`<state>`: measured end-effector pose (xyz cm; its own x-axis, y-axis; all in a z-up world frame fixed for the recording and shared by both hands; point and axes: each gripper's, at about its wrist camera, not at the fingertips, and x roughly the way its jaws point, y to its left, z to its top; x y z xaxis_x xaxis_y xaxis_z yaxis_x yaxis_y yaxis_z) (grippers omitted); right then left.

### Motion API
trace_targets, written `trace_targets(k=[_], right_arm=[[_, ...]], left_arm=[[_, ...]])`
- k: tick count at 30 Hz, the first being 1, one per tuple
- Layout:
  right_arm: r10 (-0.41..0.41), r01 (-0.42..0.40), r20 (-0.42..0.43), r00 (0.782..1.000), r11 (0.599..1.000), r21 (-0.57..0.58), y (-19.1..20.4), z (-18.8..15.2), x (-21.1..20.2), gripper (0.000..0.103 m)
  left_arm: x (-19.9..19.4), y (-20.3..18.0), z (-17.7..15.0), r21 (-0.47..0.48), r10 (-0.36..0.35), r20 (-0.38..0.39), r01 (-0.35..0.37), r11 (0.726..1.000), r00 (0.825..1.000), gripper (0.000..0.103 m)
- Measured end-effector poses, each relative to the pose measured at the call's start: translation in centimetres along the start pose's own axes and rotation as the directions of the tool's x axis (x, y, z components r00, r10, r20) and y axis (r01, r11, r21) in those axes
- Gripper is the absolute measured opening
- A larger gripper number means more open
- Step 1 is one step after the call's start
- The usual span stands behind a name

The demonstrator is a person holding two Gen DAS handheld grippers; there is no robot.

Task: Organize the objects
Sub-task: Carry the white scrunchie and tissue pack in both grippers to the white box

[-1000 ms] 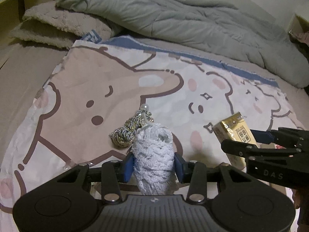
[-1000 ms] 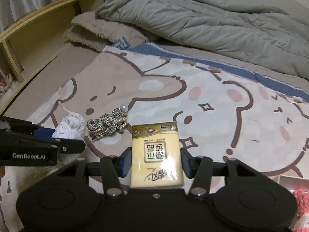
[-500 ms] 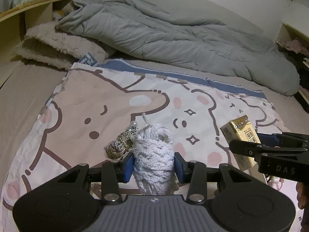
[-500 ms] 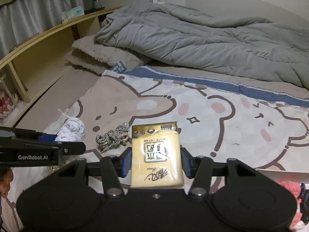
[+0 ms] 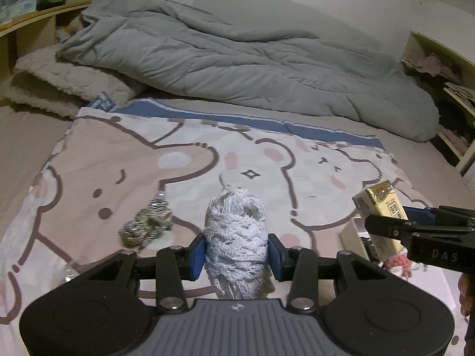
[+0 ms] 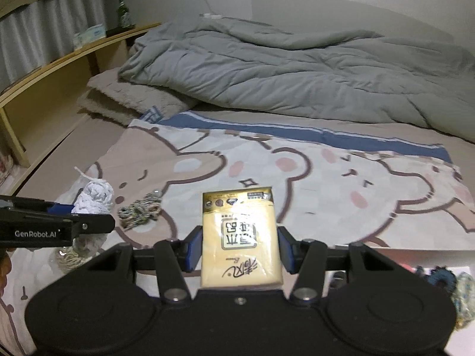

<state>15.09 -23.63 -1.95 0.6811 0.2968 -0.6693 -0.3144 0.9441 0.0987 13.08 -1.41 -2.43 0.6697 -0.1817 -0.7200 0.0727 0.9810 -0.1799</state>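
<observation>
Yarn (image 5: 236,237) first: a soft white knitted roll, lumpy and cable-textured, clamped between the blue pads of the left hand-held gripper (image 5: 236,250), jaws squeezed in about as tight as they go. It sits dead centre at the bottom of the left view, clear of the bed. Right hand-held gripper (image 6: 240,250) is closed on a tissue pack (image 6: 241,237), a flat yellow rectangle in shiny plastic wrap with printed labels, centre bottom of its own view

Left on the blanket (image 5: 184,160) (pink cartoon bears, looks like thin smooth fabric) is a cord bundle (image 5: 148,224), a twisted gold and grey tangle, lower left of the left view. At the lower right there's a box edge (image 5: 350,237) with some pink fluffy stuff near it, my guess is that's where things go. Behind it all, a grey quilt (image 6: 297,68), puffy and rumpled

What could go wrong, just my read:
- yarn is squishy, so it could slump or slide out of the pads if the grip eases, and the loose end at the top could snag
- the tissue wrap is slick, and the pads only catch its sides, so a tilt might let it slip forward
- both grippers sit close together on the right, so heading for the same box they could bump
</observation>
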Motion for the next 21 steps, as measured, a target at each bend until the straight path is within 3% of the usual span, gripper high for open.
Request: trace_targets(k=[21], right_arm=[[-0.15,0.148,0.015,0.989,0.984,0.102,-10.1,-3.5,-5.4,0.053]], left_arm=[[2.5,-11.7,-0.8,0.106,-0.148,-0.041,0.151,0.983,0.988,0.044]])
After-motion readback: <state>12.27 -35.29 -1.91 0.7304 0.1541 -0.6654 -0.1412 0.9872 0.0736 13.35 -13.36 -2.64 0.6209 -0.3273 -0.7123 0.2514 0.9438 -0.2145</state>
